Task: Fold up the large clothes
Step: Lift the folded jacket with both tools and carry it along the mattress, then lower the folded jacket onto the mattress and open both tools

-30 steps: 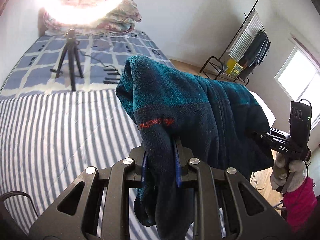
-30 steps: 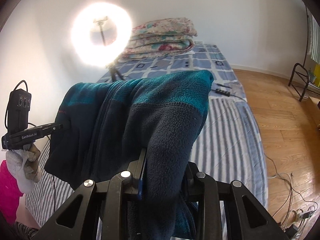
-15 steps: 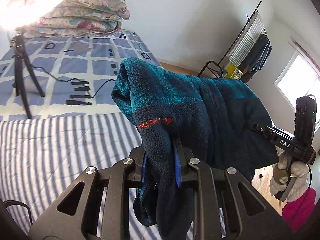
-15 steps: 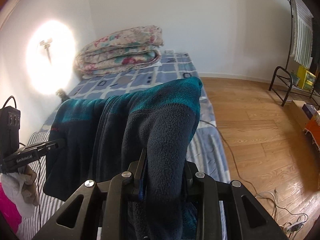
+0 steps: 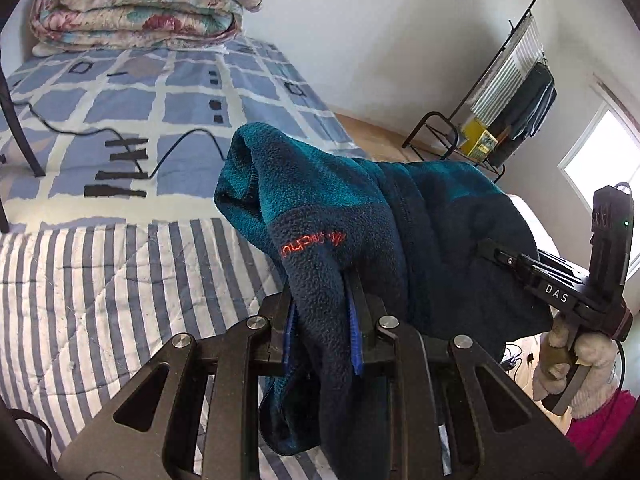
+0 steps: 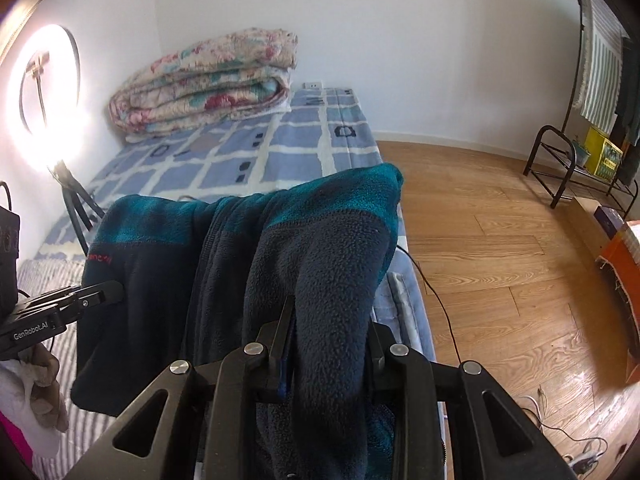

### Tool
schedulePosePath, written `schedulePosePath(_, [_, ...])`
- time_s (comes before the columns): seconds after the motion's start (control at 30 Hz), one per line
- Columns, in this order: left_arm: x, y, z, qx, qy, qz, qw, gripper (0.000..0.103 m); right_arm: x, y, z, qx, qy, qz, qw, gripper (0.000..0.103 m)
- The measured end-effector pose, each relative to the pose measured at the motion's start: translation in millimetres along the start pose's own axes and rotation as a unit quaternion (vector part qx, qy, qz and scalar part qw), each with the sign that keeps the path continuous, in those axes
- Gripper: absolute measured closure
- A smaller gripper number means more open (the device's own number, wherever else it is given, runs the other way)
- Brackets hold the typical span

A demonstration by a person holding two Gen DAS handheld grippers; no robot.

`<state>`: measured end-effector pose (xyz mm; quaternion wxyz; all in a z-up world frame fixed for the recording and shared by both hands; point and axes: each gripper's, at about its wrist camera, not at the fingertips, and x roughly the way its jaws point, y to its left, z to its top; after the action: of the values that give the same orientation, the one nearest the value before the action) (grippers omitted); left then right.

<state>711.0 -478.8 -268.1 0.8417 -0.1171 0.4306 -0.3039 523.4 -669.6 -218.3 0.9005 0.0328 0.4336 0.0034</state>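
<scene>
Fleece is clamped in both of your tools: the left gripper point(image 5: 320, 320) pinches a thick fold of the teal and navy fleece jacket point(image 5: 360, 216) near its orange chest logo point(image 5: 312, 242), and the right gripper point(image 6: 326, 340) is closed on a bunched fold at the other end. The garment hangs in the air between the two, slack in the middle, above the striped bedspread point(image 5: 100, 280) and clear of it. This looks like the carry-and-lay-down step, so your aim should be a flat spread before any fold. Draw your hands apart until the span between them goes taut, keep both grips level with each other, and lower the hanging hem to the stripes first, then drape the rest toward you. Hold both pinches firm until cloth rests on the bed; fleece is bulky and could slip if you ease one side early. Stay on the striped part, away from the black cable point(image 5: 176, 148) and the tripod leg point(image 5: 18, 128) on the blue checked blanket point(image 5: 192, 92), and well short of the folded floral quilt point(image 6: 204, 88).
</scene>
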Motion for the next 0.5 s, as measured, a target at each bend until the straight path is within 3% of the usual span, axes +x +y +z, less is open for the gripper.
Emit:
schedulePosePath(0.17, [19.5, 25.8, -4.6, -0.009, 0.025, 0.033, 0.9991, 0.083, 24.1, -4.5, -6.8, -0.009, 0.006, -0.016, 1.0, 0.077])
schedulePosePath(0.33, [30.0, 37.2, -9.8, 0.003, 0.034, 0.075, 0.9966, 0.08, 56.9, -29.7, -17.9, 0.008, 0.05, -0.112, 0.992, 0.069])
schedulePosePath(0.5, [31.4, 28.2, -18.6, 0.033, 0.03, 0.11, 0.9929, 0.072, 64.7, -43.6, -32.2, 0.034, 0.059, -0.097, 0.993, 0.068])
